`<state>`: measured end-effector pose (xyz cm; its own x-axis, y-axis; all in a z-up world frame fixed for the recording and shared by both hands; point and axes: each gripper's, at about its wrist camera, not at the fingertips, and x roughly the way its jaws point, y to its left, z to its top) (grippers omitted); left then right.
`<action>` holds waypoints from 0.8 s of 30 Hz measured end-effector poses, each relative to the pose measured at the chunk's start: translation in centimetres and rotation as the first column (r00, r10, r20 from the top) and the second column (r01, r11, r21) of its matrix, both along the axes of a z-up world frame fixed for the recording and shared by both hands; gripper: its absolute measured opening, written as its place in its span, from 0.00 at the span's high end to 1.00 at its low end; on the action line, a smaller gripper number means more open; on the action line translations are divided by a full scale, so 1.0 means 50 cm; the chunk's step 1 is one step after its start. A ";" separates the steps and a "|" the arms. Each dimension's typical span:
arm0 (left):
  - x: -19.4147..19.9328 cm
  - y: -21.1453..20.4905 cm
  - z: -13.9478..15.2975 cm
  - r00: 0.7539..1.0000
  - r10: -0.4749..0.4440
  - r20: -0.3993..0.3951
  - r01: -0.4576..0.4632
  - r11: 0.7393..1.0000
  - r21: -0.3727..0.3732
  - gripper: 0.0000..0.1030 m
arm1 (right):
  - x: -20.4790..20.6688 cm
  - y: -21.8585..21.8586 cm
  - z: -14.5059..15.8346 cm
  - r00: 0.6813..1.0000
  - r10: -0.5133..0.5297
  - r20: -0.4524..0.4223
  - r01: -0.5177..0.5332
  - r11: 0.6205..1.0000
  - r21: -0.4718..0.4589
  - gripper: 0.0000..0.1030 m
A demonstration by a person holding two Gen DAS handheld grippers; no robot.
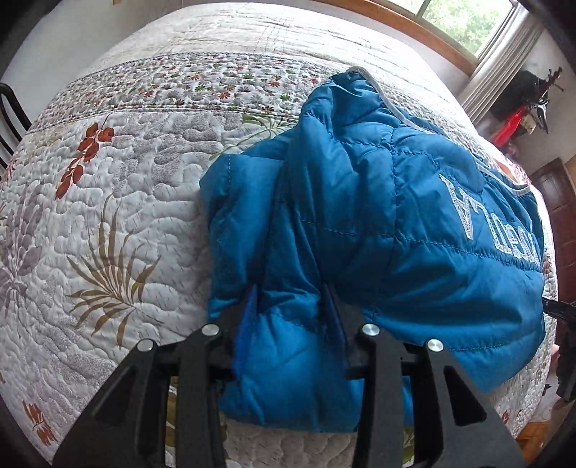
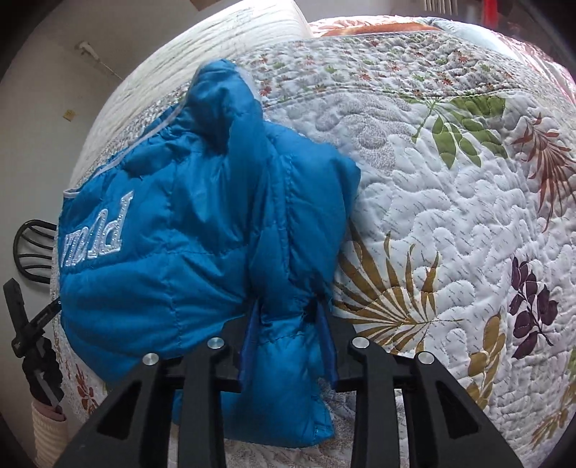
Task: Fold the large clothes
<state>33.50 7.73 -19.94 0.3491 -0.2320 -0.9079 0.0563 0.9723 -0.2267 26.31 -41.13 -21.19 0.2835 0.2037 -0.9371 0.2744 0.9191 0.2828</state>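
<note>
A blue quilted puffer jacket (image 1: 378, 201) with white lettering lies bunched on a floral quilted bed (image 1: 118, 201). In the left wrist view my left gripper (image 1: 293, 309) is shut on a fold of the jacket near its lower left part. In the right wrist view the same jacket (image 2: 187, 230) lies at the left of the bed (image 2: 450, 216), and my right gripper (image 2: 288, 320) is shut on a fold of its lower right part. The fabric fills the gap between the blue fingers in both views. The other gripper's black body (image 2: 25, 324) shows at the left edge.
A window with a wooden frame (image 1: 450, 25) is behind the bed. Red and black items (image 1: 522, 108) and a brown door (image 1: 558, 216) stand at the right. A black chair back (image 2: 34, 248) stands by the bed's left side. The bed's near edge lies just below both grippers.
</note>
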 end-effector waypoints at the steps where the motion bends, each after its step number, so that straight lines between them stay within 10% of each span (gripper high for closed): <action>1: 0.001 0.004 0.006 1.000 0.009 -0.006 -0.009 1.000 -0.007 0.64 | 0.000 0.006 0.006 1.000 -0.001 0.002 0.001 1.000 -0.019 0.70; 6: -0.040 0.018 0.102 0.988 0.120 0.097 -0.126 0.990 0.059 0.68 | -0.052 0.062 0.119 0.994 -0.020 0.107 0.046 0.968 -0.246 0.70; 12: -0.106 -0.149 0.185 0.982 -0.036 0.187 0.040 0.999 -0.015 0.68 | -0.051 0.218 0.183 0.970 0.136 0.201 -0.103 0.980 -0.168 0.72; 24: -0.097 -0.274 0.015 0.990 -0.133 0.050 0.135 0.991 -0.025 0.74 | 0.004 0.345 0.043 0.973 0.219 0.070 -0.203 0.963 -0.177 0.81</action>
